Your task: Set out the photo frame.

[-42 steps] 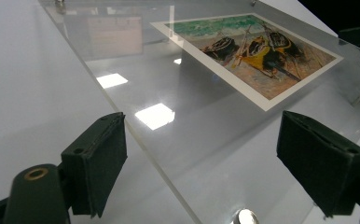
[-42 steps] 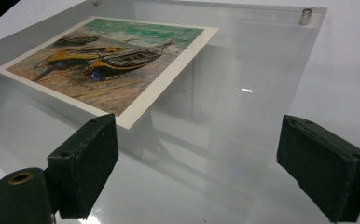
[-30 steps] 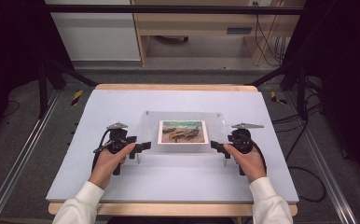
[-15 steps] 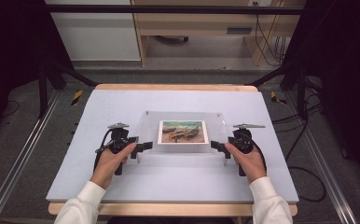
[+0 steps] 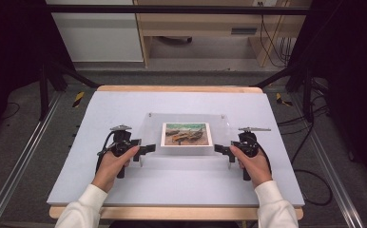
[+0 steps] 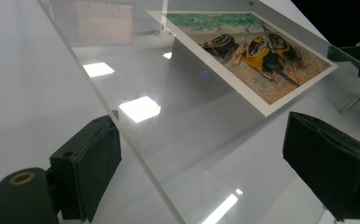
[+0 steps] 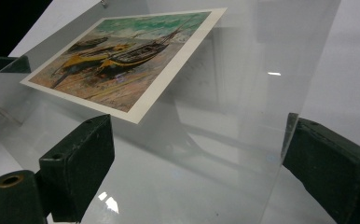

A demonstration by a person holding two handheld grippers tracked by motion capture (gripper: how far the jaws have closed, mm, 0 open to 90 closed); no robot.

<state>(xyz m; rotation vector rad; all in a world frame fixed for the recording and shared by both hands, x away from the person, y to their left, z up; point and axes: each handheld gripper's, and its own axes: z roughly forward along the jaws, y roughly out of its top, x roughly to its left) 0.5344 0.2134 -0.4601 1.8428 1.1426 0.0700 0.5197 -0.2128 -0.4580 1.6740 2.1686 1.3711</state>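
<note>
A clear acrylic sheet [image 5: 187, 156] lies in the middle of the white table [image 5: 181, 102], with a picture of beached boats [image 5: 187, 134] on it. My left gripper [image 5: 148, 149] is at the sheet's left edge and my right gripper [image 5: 219, 149] at its right edge, each held in a hand. In the left gripper view the jaws stand wide apart around the sheet's edge [image 6: 136, 154], with the picture [image 6: 250, 53] beyond. The right gripper view shows the same: wide jaws either side of the sheet [image 7: 225, 154], with the picture [image 7: 122, 58] ahead. Both grippers are open.
Small screws sit at the sheet's far corners [image 5: 149, 114]. Black frame rails [image 5: 24, 156] run along both sides of the table. A wooden desk [image 5: 196, 28] and cables [image 5: 310, 142] lie beyond and to the right on the floor.
</note>
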